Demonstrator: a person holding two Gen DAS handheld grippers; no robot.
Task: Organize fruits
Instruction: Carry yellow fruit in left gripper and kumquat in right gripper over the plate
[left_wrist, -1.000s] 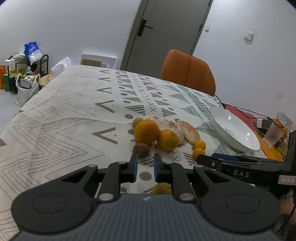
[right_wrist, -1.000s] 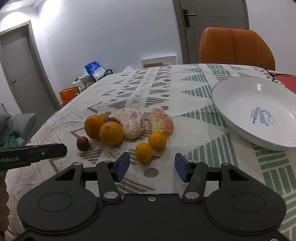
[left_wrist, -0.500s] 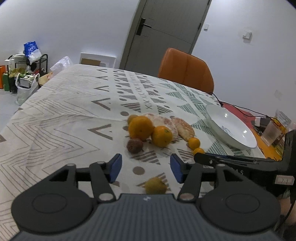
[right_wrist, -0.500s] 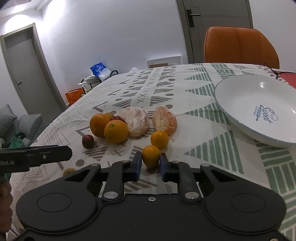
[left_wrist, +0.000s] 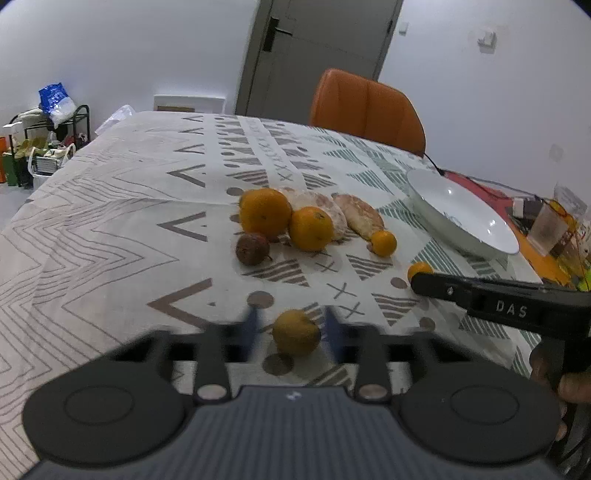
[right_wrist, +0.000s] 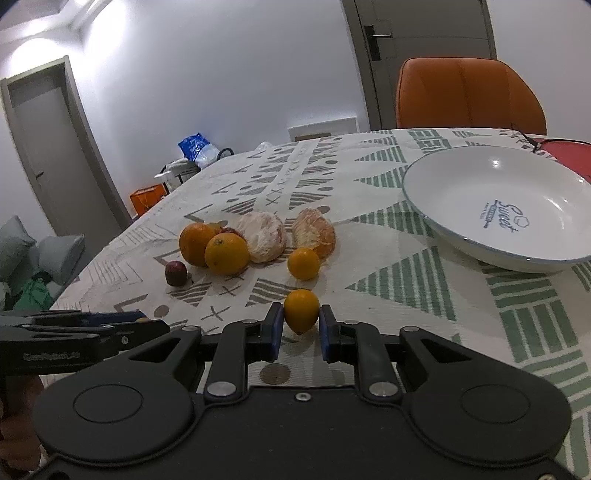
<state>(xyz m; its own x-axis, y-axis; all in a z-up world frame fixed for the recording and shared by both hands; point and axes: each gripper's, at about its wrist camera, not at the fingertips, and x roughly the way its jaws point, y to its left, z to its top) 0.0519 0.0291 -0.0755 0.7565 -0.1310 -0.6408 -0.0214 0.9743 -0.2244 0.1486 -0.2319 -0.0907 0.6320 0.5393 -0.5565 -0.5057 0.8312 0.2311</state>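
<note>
While right fingers (right_wrist: 301, 325) clamp a kumquat (right_wrist: 301, 310), left fingers (left_wrist: 293, 330) close around a yellowish fruit (left_wrist: 295, 332).

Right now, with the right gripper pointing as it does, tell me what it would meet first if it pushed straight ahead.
The right gripper is already shut on a small yellow-orange fruit. Beyond it, the first thing in line looks like the other small orange fruit, with the peeled citrus just behind; depth is uncertain.

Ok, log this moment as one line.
left gripper: closing around yellowish fruit | right gripper: shut on small orange | plate: empty
</note>
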